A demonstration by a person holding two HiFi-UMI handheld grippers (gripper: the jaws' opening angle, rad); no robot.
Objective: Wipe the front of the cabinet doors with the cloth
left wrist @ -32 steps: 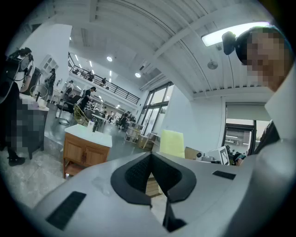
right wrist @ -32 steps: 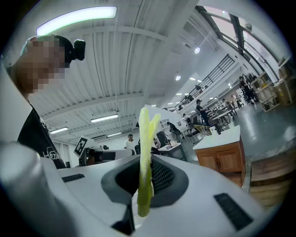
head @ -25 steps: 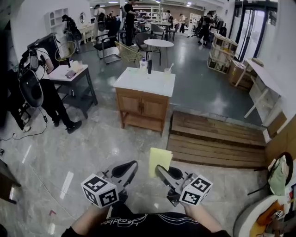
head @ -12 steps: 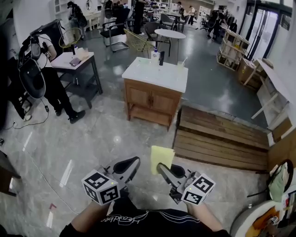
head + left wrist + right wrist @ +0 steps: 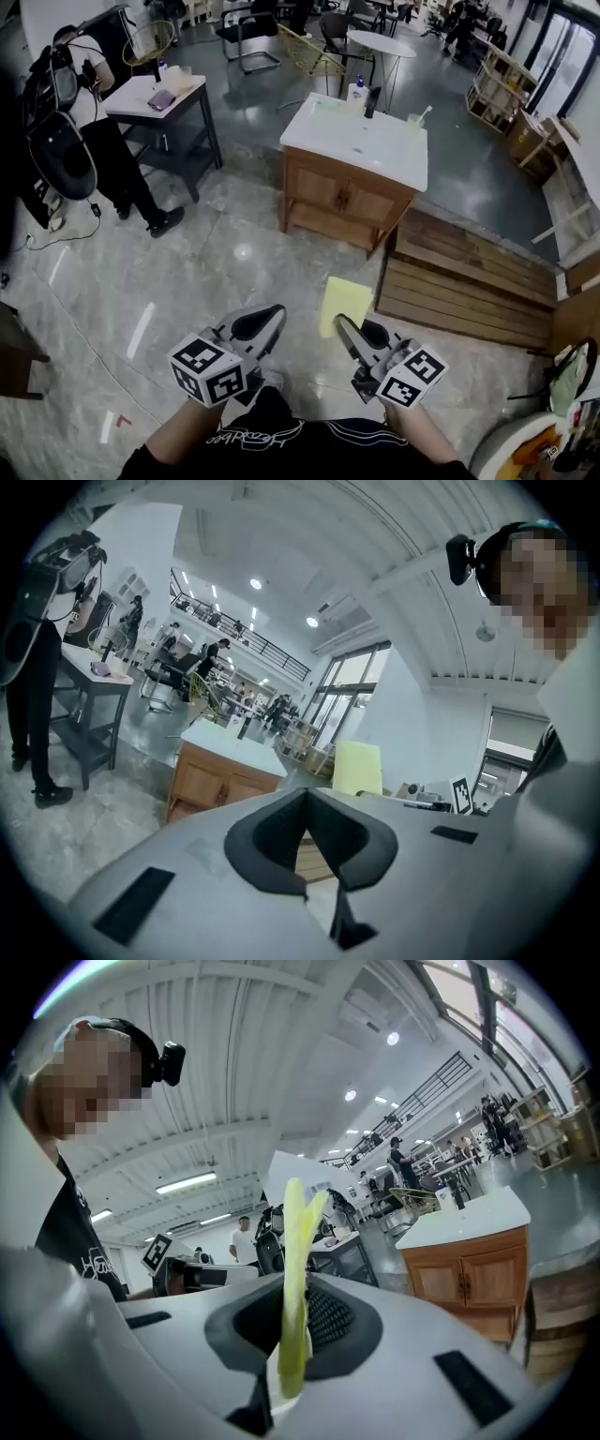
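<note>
A wooden cabinet (image 5: 347,197) with two doors and a white top stands ahead on the floor, still well away from both grippers. It shows too in the left gripper view as the cabinet (image 5: 217,782) and in the right gripper view as the cabinet (image 5: 469,1281). My right gripper (image 5: 345,328) is shut on a yellow cloth (image 5: 343,304), which stands up edge-on between its jaws as the cloth (image 5: 294,1279). My left gripper (image 5: 272,319) is shut with nothing in it; its pads (image 5: 281,841) meet.
A person in black stands at the left beside a dark desk (image 5: 159,103). Wooden pallets (image 5: 469,272) lie on the floor right of the cabinet. Bottles and a cup (image 5: 413,120) sit on the cabinet top. Chairs and a round table (image 5: 380,42) are behind.
The view has moved forward toward the cabinet, which now looks nearer and larger. Both grippers keep their pose, the cloth still held in the right one.
</note>
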